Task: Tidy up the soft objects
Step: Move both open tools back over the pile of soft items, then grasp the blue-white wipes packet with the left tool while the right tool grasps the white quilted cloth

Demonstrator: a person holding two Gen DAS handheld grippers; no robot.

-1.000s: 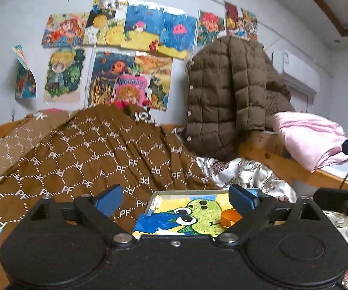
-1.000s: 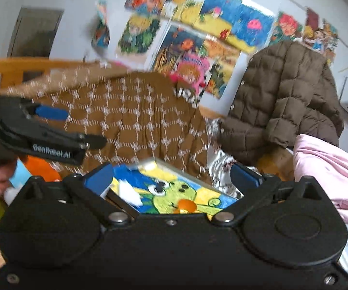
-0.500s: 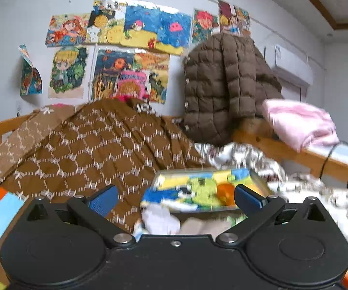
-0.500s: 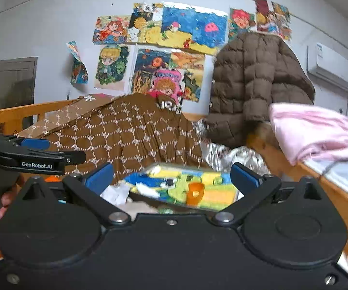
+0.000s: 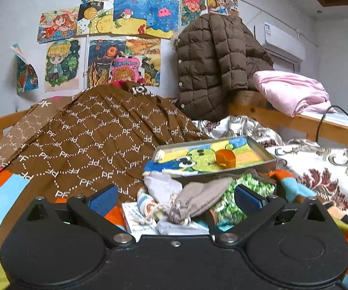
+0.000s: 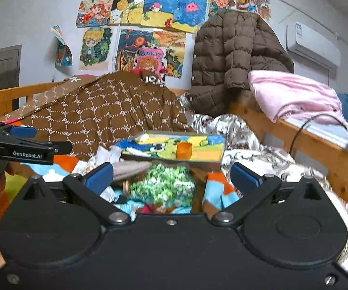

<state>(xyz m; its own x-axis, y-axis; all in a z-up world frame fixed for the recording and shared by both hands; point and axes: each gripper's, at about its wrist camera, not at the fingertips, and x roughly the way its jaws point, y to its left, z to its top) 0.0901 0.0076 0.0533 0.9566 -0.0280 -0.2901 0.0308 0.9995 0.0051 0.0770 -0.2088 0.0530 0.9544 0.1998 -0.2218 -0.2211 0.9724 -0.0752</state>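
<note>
2 grippers, left gripper [image 5: 174,197] and right gripper [image 6: 171,175], gape wide and empty over the sock pile [image 5: 186,200] beside the tray [image 5: 265,153], likely positioned for picking.

The left tongs [image 5: 175,197] gape wide over a grey drawstring pouch [image 5: 198,199] beside green knitwear [image 5: 244,194].

Knitted grey pouch [image 5: 199,199]; fuzzy green cloth [image 6: 164,188]; quilted matt brown jacket [image 5: 212,65]; bare wooden bed rail [image 6: 318,145].
</note>
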